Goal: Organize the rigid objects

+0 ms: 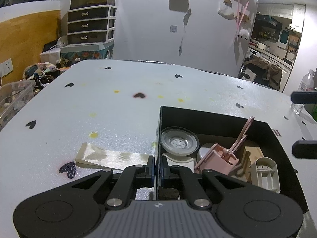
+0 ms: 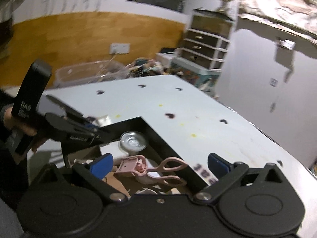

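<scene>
A black box [image 1: 218, 117] sits on the white table [image 1: 99, 109] and holds a clear round lid [image 1: 179, 143], a pink clip tool [image 1: 218, 158], a beige holder [image 1: 266, 173] and a wooden block [image 1: 253, 154]. My left gripper [image 1: 158, 166] is shut on the box's left wall near its front corner. My right gripper [image 2: 158, 164] is open and empty, above the box [image 2: 168, 144], with the pink tool [image 2: 150, 168] between its fingers' line. The left gripper also shows in the right wrist view [image 2: 93, 130].
A cream ribbon strip [image 1: 111, 156] lies on the table left of the box. A clear bin [image 1: 13, 99] and clutter stand off the table's left edge. A drawer tower [image 1: 91, 25] is at the back. A water bottle [image 1: 307, 83] stands far right.
</scene>
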A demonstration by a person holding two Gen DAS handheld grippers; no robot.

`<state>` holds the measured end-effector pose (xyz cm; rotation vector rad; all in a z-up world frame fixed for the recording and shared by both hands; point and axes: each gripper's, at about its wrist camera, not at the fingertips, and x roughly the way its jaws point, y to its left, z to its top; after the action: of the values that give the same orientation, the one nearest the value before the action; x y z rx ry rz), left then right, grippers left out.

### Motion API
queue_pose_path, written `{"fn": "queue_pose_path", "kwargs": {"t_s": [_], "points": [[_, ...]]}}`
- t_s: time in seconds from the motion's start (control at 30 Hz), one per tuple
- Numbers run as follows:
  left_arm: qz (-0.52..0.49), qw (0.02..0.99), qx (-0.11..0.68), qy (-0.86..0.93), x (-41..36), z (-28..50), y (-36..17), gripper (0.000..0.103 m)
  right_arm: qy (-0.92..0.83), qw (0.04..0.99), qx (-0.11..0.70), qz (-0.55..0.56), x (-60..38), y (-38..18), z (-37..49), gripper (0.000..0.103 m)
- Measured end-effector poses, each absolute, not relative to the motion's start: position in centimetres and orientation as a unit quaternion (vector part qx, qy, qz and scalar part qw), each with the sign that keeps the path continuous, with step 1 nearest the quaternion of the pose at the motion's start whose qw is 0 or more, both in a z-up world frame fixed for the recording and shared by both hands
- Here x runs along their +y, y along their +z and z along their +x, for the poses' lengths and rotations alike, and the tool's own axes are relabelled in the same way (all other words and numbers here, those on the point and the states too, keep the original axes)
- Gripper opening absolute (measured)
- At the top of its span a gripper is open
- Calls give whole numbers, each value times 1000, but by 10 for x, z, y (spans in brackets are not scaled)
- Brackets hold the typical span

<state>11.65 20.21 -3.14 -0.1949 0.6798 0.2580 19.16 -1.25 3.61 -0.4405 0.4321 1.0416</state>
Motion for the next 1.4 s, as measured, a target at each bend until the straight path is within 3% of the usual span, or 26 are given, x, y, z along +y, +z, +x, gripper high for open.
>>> {"fn": "queue_pose_path", "kwargs": {"t_s": [0.17, 0.33, 0.43, 0.63, 0.93, 1.4], "points": [[-84, 942, 302, 122, 198, 104, -16, 11, 444, 857, 197, -173, -29, 37, 182, 103], [-81, 956, 257, 120, 188, 84, 3, 67, 406, 883, 193, -138, -41, 35, 167, 103], [-73, 962, 236, 120, 179, 71, 10, 82, 372, 902, 191, -110, -49, 30, 157, 103], [-58, 969, 200, 133, 161, 39, 9, 100, 320, 926, 186, -68, -65, 17, 133, 103], [-74, 976, 154, 134, 145, -9, 8, 103, 276, 945, 169, -37, -90, 2, 96, 103], [-31, 976, 150, 154, 116, -44, 6, 103, 245, 959, 139, -24, -122, 2, 42, 103]]}}
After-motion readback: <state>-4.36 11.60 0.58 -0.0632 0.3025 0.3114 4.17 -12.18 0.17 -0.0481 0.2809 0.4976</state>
